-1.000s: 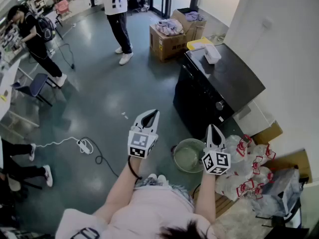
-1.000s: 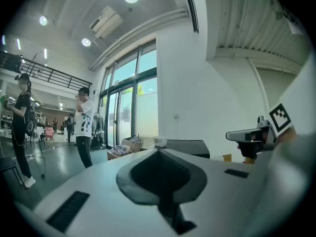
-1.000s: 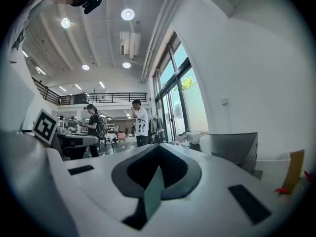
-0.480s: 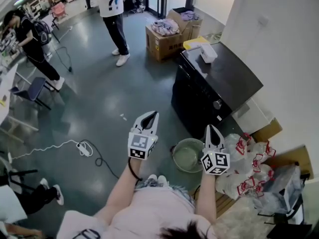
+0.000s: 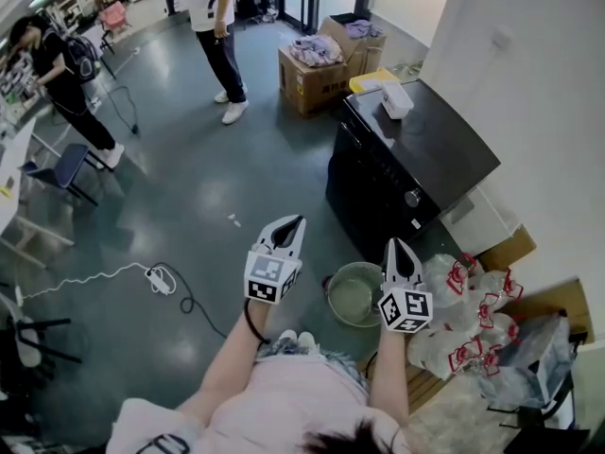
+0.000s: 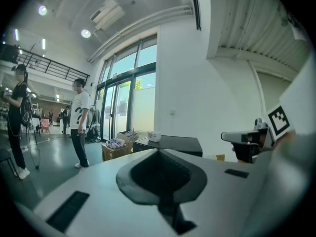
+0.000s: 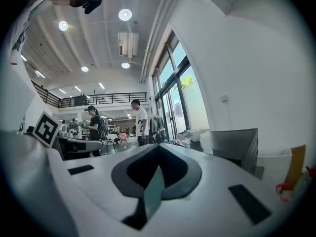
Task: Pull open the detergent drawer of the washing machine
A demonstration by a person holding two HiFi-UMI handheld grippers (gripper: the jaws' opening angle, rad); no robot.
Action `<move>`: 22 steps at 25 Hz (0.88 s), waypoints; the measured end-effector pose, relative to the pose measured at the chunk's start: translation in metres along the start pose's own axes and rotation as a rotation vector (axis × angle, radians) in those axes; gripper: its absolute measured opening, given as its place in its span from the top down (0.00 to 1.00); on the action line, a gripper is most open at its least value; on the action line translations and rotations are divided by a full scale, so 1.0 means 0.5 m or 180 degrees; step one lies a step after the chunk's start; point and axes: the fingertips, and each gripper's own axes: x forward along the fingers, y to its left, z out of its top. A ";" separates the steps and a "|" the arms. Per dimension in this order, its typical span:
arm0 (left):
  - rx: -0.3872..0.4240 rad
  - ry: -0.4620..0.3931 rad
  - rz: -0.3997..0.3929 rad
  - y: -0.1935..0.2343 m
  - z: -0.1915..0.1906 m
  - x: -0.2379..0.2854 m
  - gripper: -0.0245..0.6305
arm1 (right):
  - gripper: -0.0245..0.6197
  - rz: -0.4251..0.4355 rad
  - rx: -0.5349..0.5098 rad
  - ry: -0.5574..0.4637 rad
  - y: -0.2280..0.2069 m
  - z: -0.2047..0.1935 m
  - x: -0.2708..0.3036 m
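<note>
A black washing machine (image 5: 416,159) stands against the white wall at upper right, its front panel with a round knob (image 5: 412,198) turned toward the open floor. The same machine's flat top (image 6: 170,142) lies ahead in the left gripper view. My left gripper (image 5: 293,223) is shut and empty, held over the floor left of the machine. My right gripper (image 5: 397,245) is shut and empty too, just short of the machine's near corner. Which part of the panel is the detergent drawer I cannot tell.
A green basin (image 5: 355,293) sits on the floor between the grippers. Tied plastic bags (image 5: 463,305) lie at right. A white box (image 5: 397,99) rests on the machine, cardboard boxes of clothes (image 5: 317,64) behind it. A cable and plug (image 5: 156,277) trail left. Two people (image 5: 217,26) stand farther off.
My left gripper has dropped slightly and shifted a little toward the machine. The right gripper has stayed put. The standing person at the top has shifted position.
</note>
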 end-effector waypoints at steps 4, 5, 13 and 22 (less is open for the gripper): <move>-0.0186 -0.0117 -0.0033 0.003 0.019 -0.004 0.92 | 0.94 0.0049 0.0046 -0.0027 0.002 0.006 -0.004; -0.0192 -0.0124 -0.0048 0.003 0.021 -0.004 0.92 | 0.94 0.0067 0.0064 -0.0042 0.002 0.008 -0.005; -0.0361 -0.0138 -0.0266 -0.006 0.019 -0.007 0.62 | 0.60 0.0260 0.0226 -0.0171 0.011 0.018 -0.009; -0.0334 -0.0173 -0.0466 -0.006 0.021 -0.019 0.38 | 0.26 0.0207 0.0302 -0.0199 0.017 0.022 0.002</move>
